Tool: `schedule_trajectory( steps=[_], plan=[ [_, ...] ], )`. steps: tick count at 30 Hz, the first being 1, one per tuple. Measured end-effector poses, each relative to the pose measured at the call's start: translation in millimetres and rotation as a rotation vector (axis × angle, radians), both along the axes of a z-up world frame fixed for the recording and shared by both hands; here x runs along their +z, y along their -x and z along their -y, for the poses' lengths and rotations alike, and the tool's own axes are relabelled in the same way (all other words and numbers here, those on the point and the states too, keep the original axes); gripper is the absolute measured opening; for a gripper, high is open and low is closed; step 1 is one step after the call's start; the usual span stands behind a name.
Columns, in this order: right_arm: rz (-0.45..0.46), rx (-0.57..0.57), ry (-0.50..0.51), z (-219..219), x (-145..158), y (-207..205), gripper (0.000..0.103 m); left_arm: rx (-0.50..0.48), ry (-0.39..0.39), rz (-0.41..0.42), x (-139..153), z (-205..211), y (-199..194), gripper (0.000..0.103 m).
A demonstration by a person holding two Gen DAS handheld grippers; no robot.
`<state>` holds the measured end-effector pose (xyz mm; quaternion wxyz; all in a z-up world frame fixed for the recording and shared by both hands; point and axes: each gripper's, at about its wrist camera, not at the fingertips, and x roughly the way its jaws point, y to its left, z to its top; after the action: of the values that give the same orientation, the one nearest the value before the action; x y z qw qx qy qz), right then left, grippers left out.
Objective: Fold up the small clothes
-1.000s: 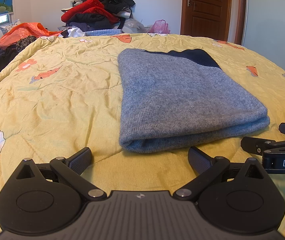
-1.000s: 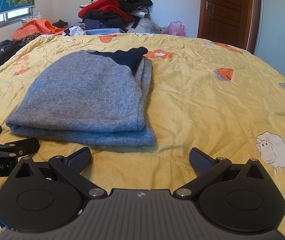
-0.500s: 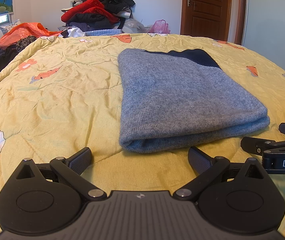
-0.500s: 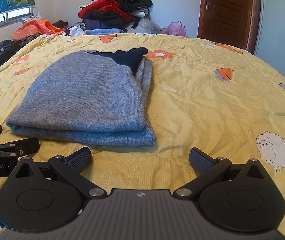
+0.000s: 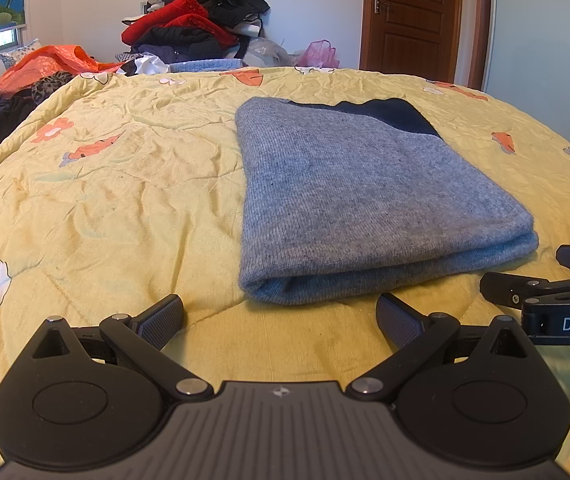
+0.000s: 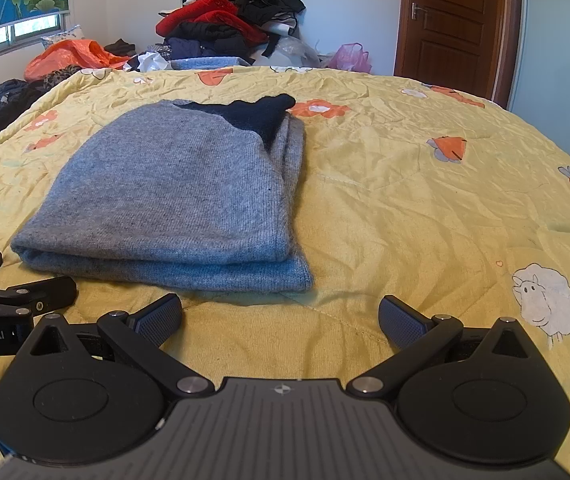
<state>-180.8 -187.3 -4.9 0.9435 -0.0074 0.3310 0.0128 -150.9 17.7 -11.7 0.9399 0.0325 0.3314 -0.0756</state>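
The left hand-held gripper (image 5: 280, 312) sits low over the bed (image 5: 117, 200) with its fingers (image 5: 163, 316) spread wide apart and nothing between them. The folded grey sweater (image 5: 365, 200) lies flat on the yellow printed quilt just ahead of this hand-held gripper, slightly toward its right finger; the near rolled edge of the sweater is close to the fingertips but apart from them. A dark navy panel shows at the sweater's far end.

The right hand-held gripper (image 6: 281, 314) is likewise spread open and empty, resting low over the quilt. From its camera the sweater (image 6: 181, 200) lies ahead and toward the left finger — the near right corner of the fold is just beyond the gap between the fingers, not touching either.

Each hand-held gripper appears at the edge of the other's view: the right one (image 5: 545, 292) at the left camera's right margin, the left one (image 6: 17, 296) at the right camera's left margin, both beside the sweater's near edge.

Beyond the bed's far side — a pile of clothes (image 5: 201, 28), an orange bag (image 5: 53, 64) and a brown wooden door (image 5: 413, 20).
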Motion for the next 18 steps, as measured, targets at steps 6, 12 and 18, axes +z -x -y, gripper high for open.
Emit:
schedule_trajectory(
  steps=[6, 12, 18],
  plan=[
    [0.0, 0.0, 0.0, -0.2, 0.0, -0.2, 0.103, 0.0, 0.0, 0.0, -0.1, -0.1, 0.0, 0.103],
    [0.0, -0.001, 0.0, -0.2, -0.1, -0.1, 0.103, 0.0, 0.0, 0.0, -0.1, 0.0, 0.1, 0.103],
    [0.0, 0.0, 0.0, -0.3, 0.0, -0.2, 0.103, 0.0, 0.0, 0.0, -0.1, 0.1, 0.2, 0.103]
  ],
)
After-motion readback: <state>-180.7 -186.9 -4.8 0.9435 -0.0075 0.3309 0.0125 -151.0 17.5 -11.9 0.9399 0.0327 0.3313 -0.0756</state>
